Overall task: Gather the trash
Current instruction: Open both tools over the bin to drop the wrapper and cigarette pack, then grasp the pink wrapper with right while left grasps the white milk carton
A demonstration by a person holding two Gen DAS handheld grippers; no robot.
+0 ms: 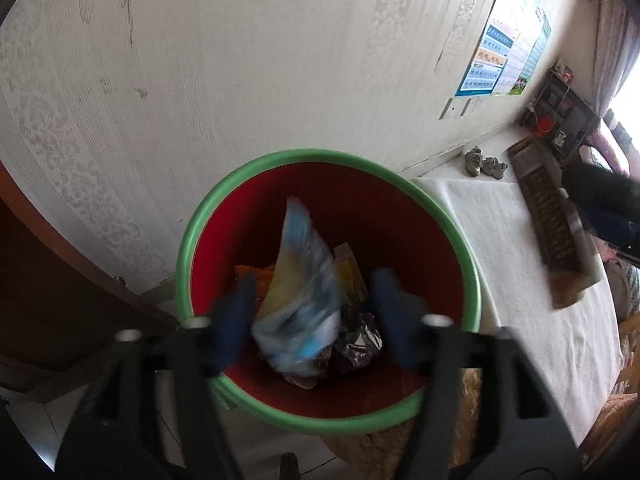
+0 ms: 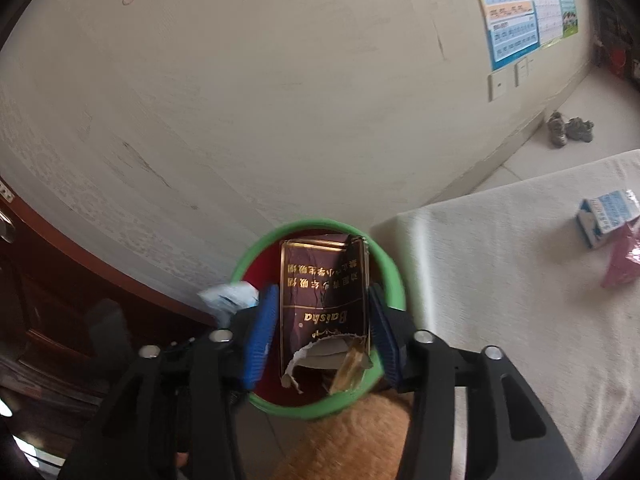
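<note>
A red bin with a green rim (image 1: 280, 156) stands by the wall and holds several wrappers. My left gripper (image 1: 312, 304) is open right over its mouth. A blurred blue, white and yellow plastic wrapper (image 1: 300, 292) hangs loose between the left fingers, over the bin. My right gripper (image 2: 322, 328) hovers above the same bin (image 2: 384, 268) with a torn maroon Baisha cigarette carton (image 2: 320, 300) between its blue pads (image 2: 260, 332). The blurred wrapper (image 2: 230, 298) also shows at the bin's left rim.
A white-covered table (image 2: 500, 300) lies right of the bin, with a blue-and-white box (image 2: 608, 216) and a pink packet (image 2: 624, 260) on it. A brown door (image 2: 60, 300) stands left. Shoes (image 2: 568, 128) lie by the wall. A second carton (image 1: 556, 224) lies on the table.
</note>
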